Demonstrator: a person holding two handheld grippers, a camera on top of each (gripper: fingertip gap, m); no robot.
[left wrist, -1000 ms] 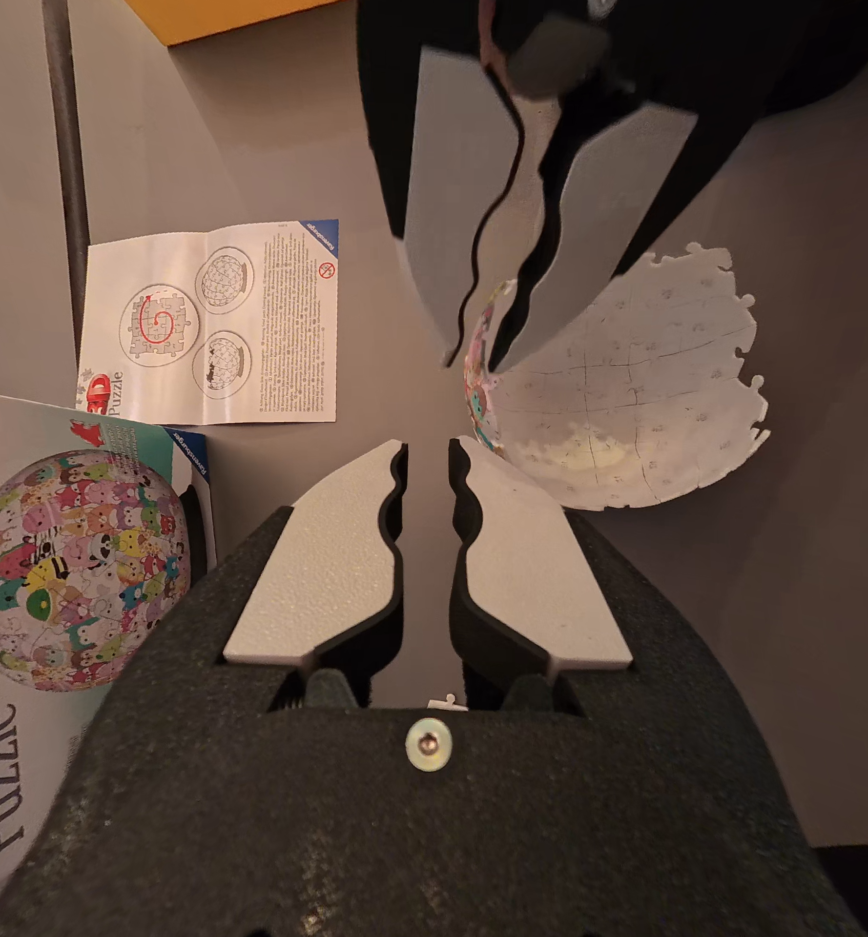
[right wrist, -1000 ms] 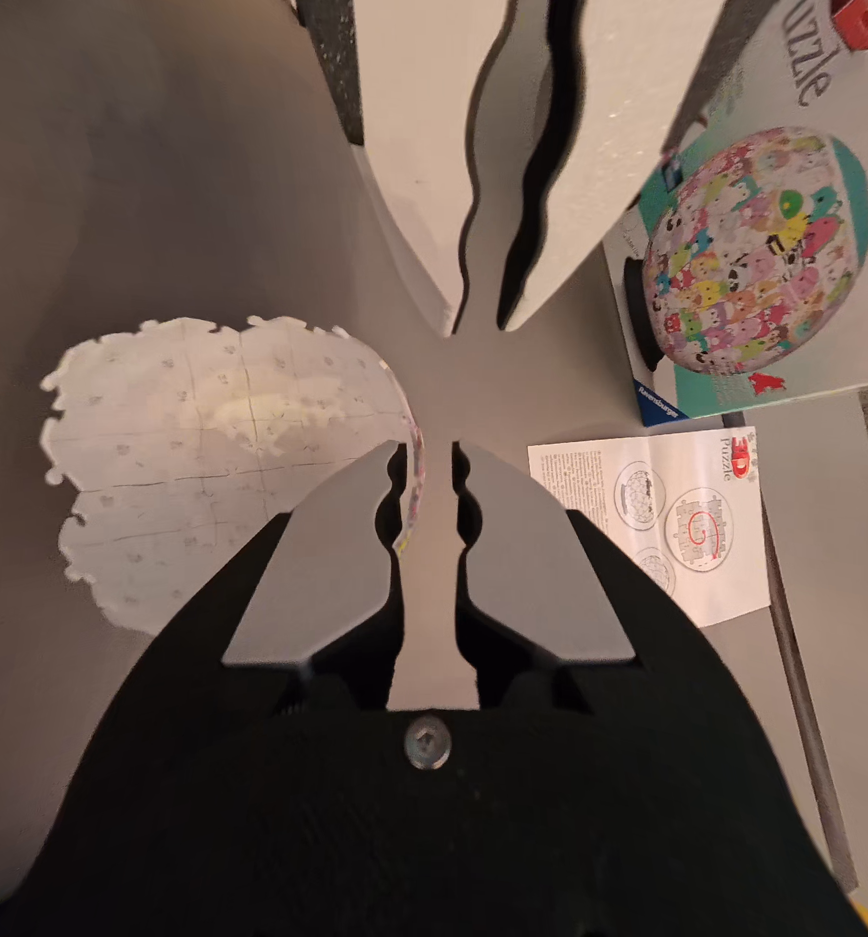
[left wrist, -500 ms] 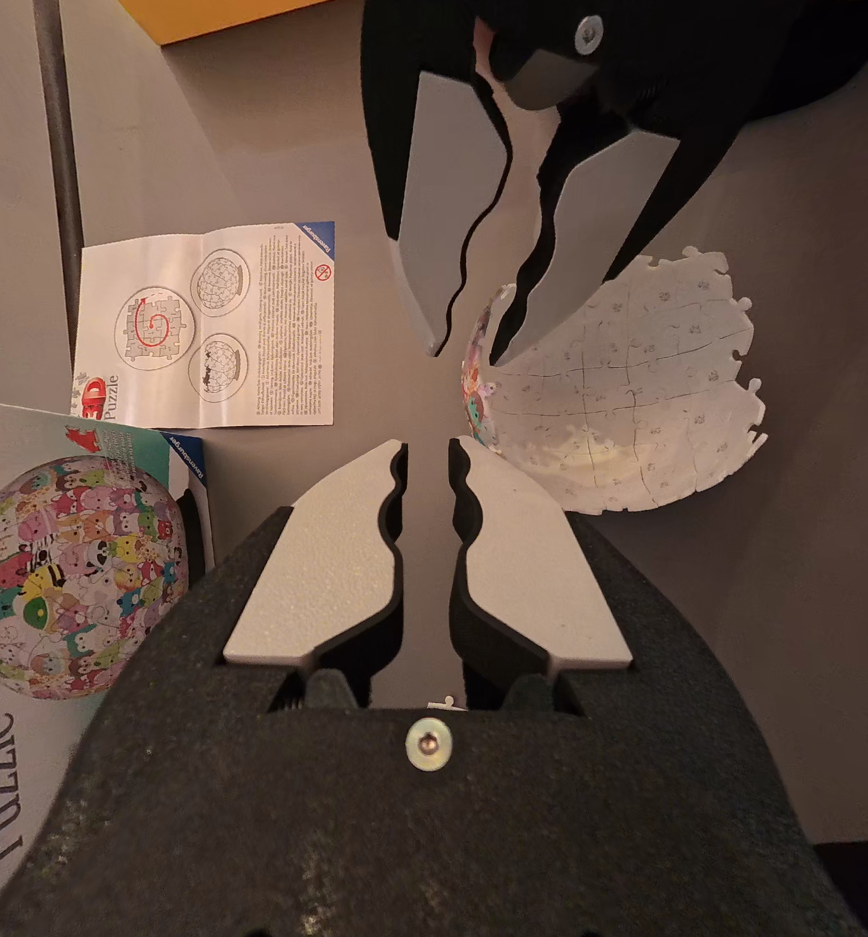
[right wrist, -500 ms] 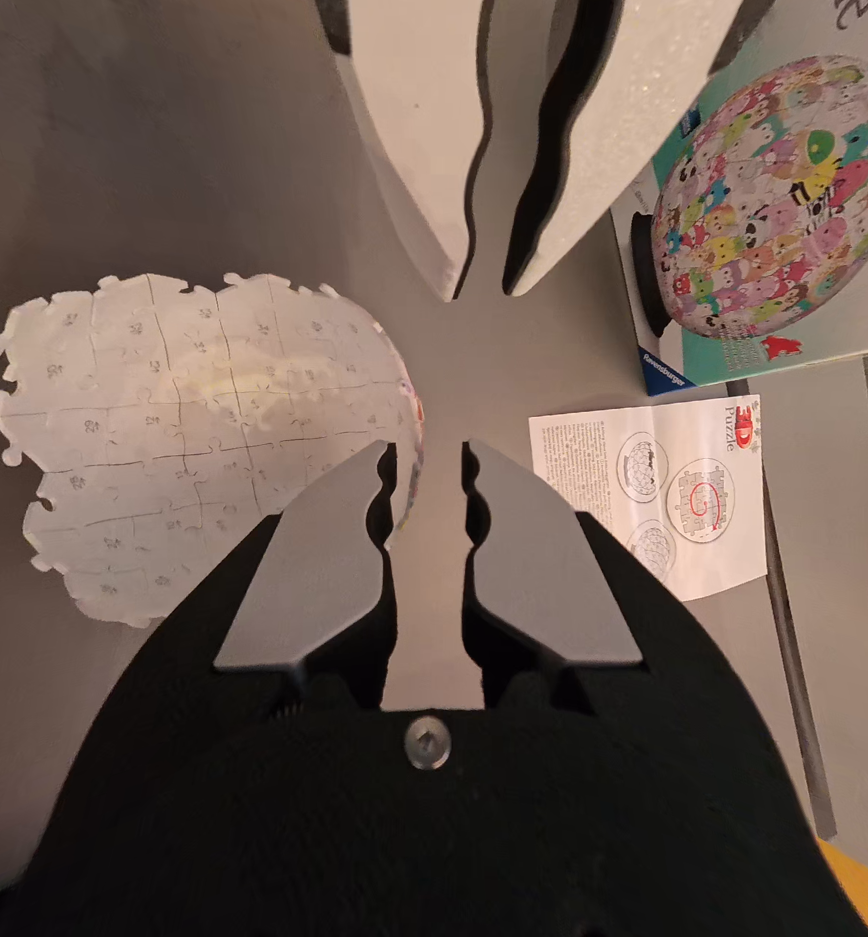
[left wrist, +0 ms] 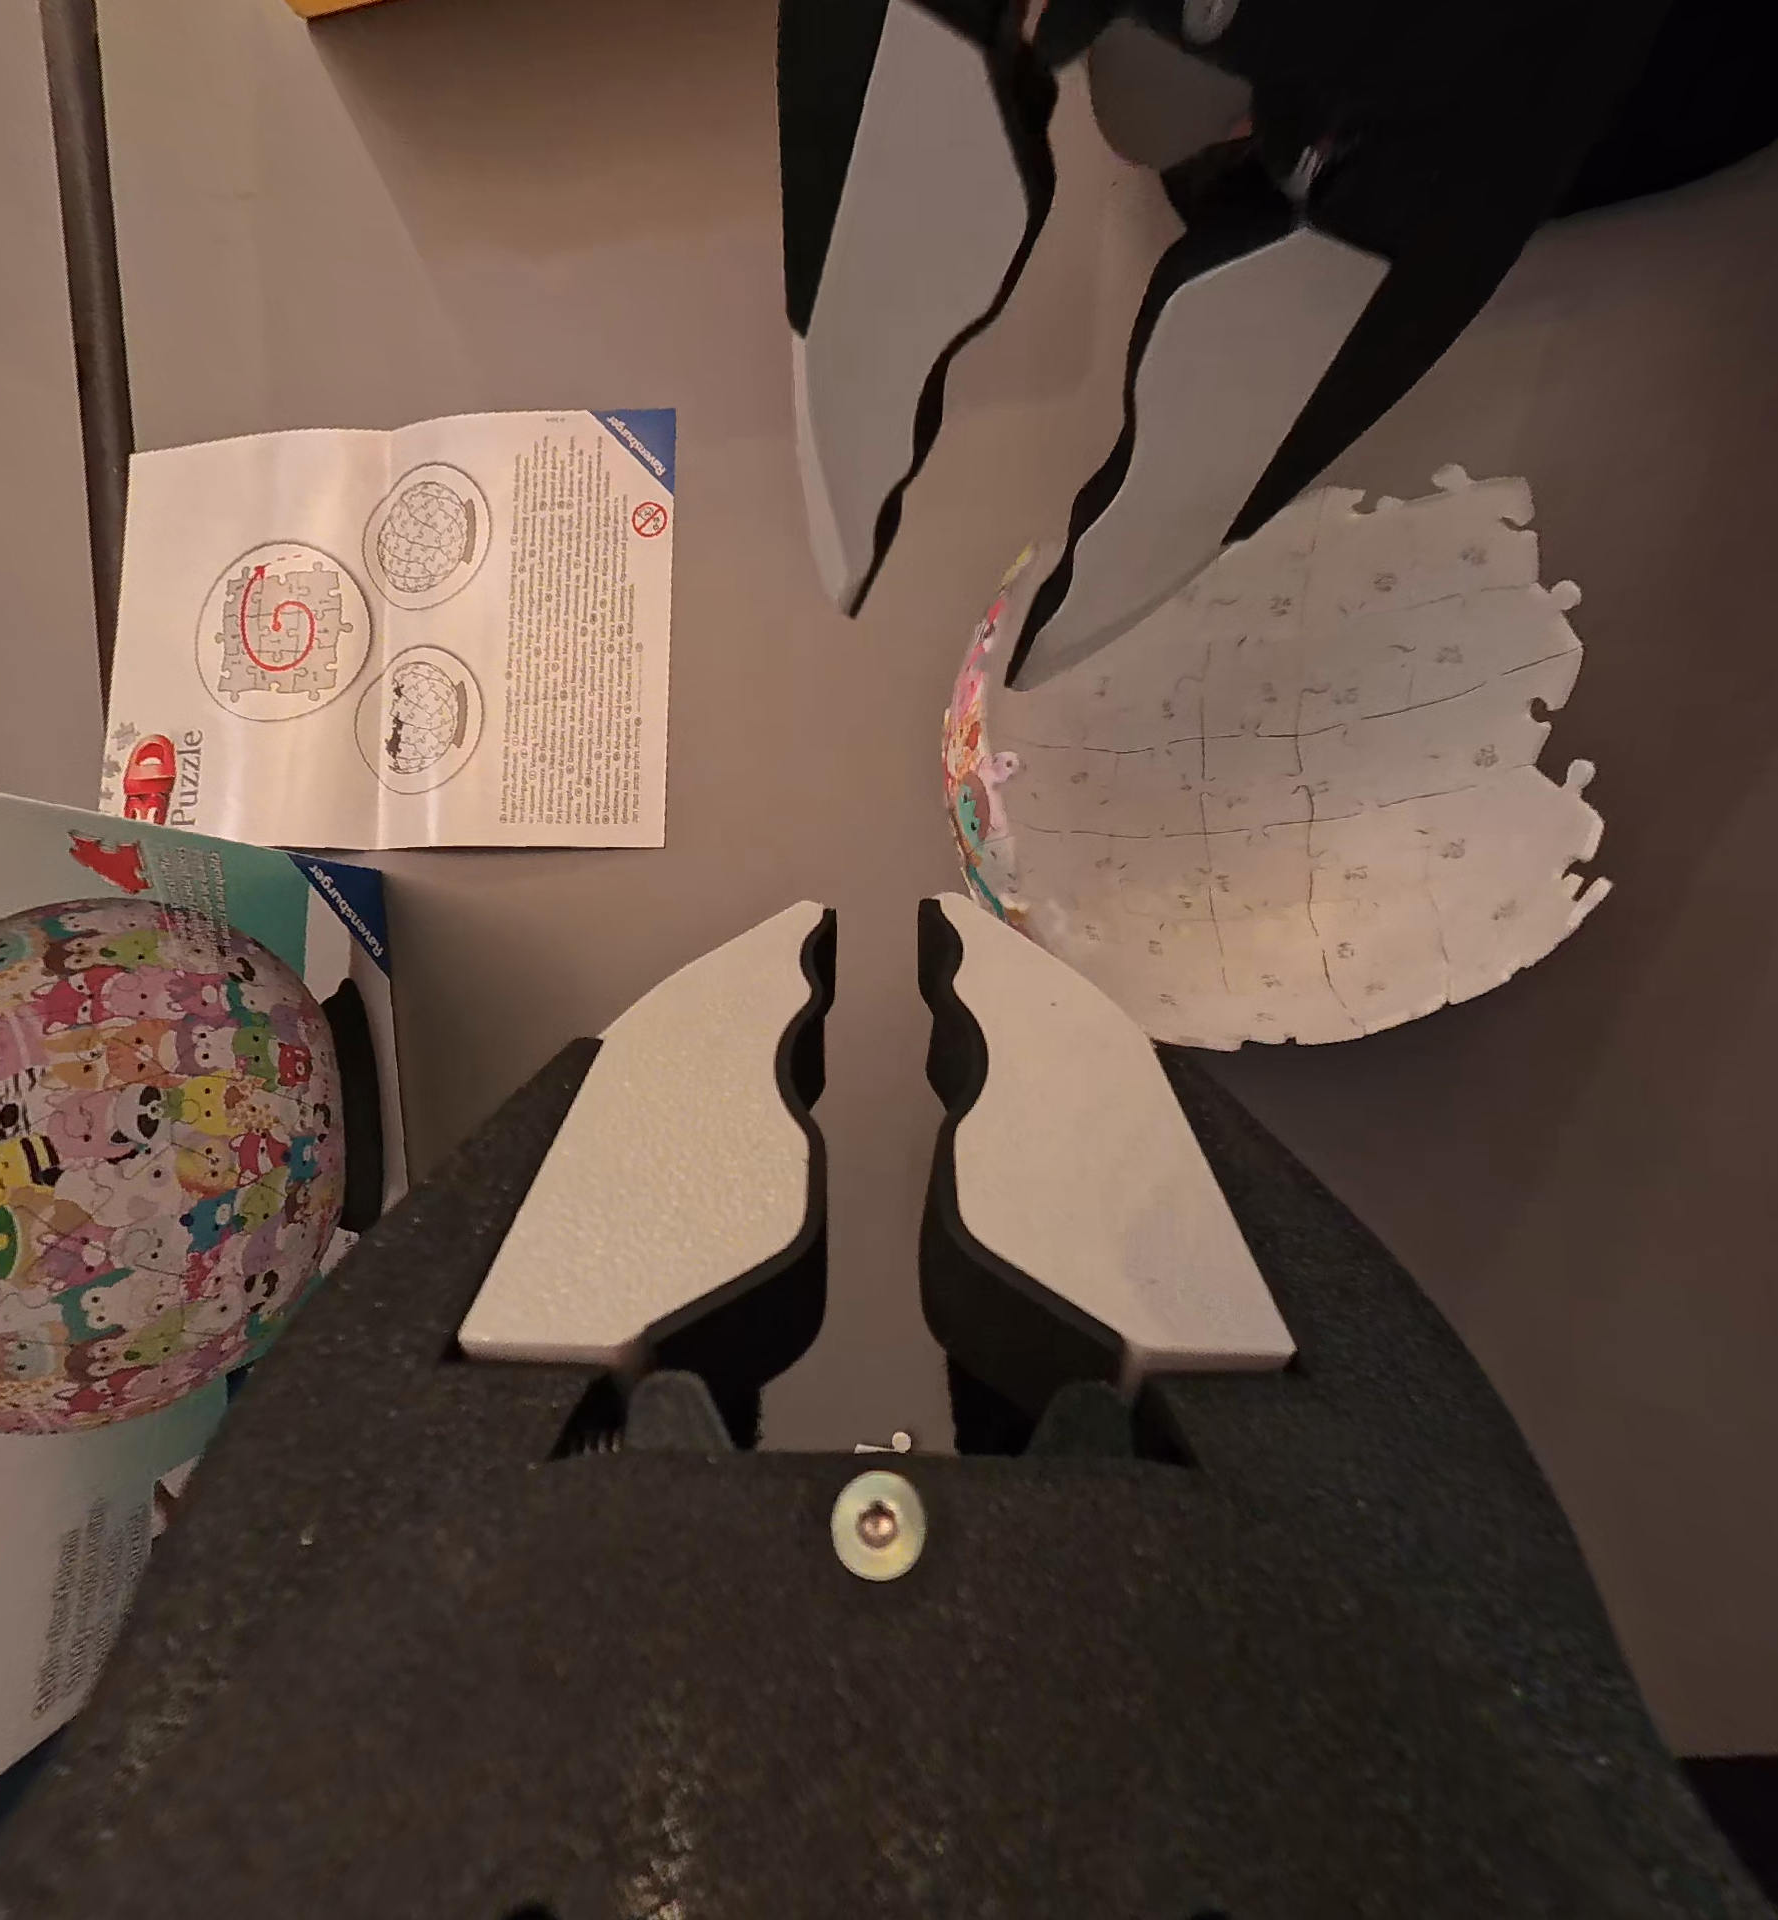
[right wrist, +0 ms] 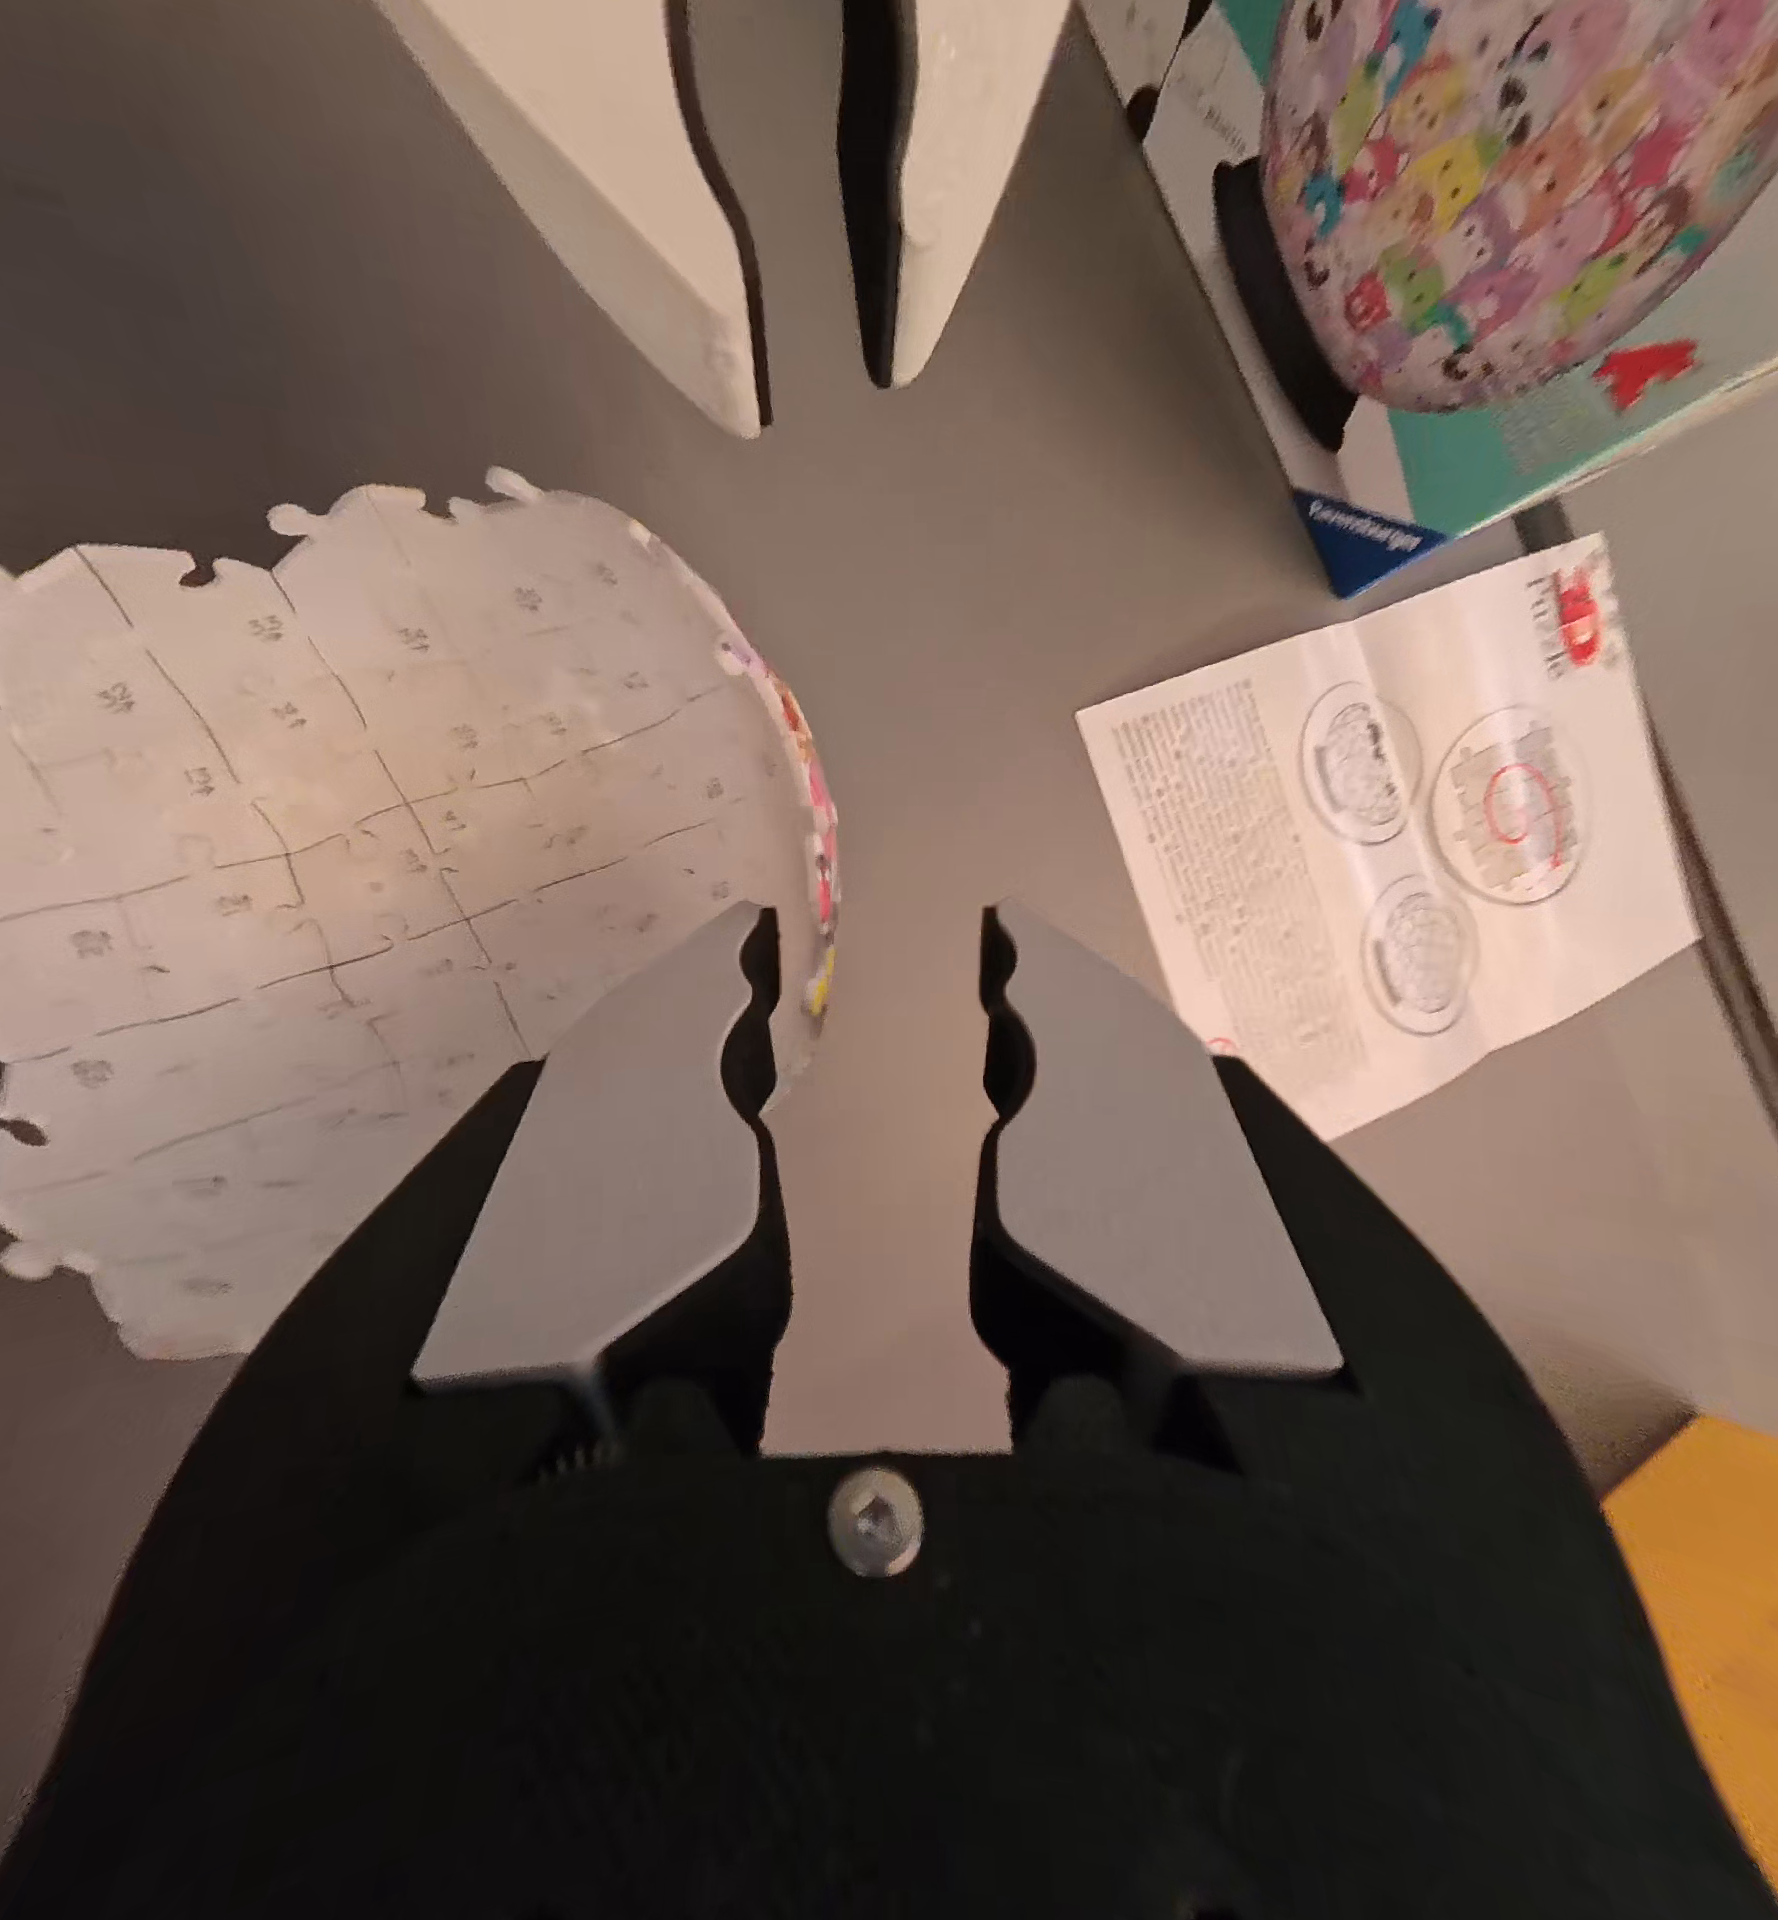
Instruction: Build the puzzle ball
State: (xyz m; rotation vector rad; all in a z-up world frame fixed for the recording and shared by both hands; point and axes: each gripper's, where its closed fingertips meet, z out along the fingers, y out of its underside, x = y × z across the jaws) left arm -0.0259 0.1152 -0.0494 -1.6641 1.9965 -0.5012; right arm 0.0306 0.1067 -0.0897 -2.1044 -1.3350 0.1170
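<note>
Facing grippers, fingers parted, beside half-built puzzle ball (left wrist: 1280, 810).

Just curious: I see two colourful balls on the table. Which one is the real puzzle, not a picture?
The half-built shell, hollow and white inside with jagged edges. The other is only printed flat on the box beside the leaflet.
</note>
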